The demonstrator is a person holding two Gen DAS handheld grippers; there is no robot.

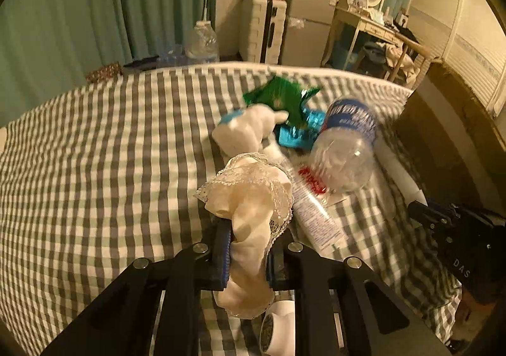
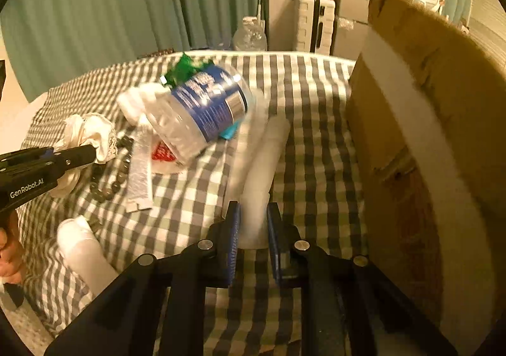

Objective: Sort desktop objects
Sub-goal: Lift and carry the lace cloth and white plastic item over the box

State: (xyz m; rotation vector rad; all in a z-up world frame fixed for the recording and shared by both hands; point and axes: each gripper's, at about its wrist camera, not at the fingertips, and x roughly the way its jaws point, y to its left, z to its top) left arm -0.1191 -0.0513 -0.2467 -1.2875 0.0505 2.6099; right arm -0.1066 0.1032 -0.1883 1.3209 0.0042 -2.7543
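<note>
Green curtains (image 1: 95,1) hang behind a bed whose gray-and-white checked sheet (image 1: 95,150) carries the clutter. At the sheet's right side a big cardboard box (image 2: 427,121) stands upright, a pale strip of tape running down its face. A clear plastic bottle (image 2: 202,109) with a blue label lies tilted on the heap; its print is too blurred to read. Beside it lie a white plush toy (image 1: 243,131), a green foil wrapper (image 1: 281,96) and a blue one (image 1: 300,131). A flat tube (image 1: 313,213) bears fine print that cannot be made out, next to a red-printed packet (image 1: 311,180). A string of dark beads (image 2: 110,178) lies near the left gripper.

The left gripper (image 1: 246,248), marked "GenRobot.AI" on its side, pinches a cream lace-trimmed cloth (image 1: 253,197) between blue pads. The right gripper (image 2: 253,229), lettered "DAS" in the left view, has its pads against a white cylindrical tube (image 2: 259,172) lying on the sheet near the box.
</note>
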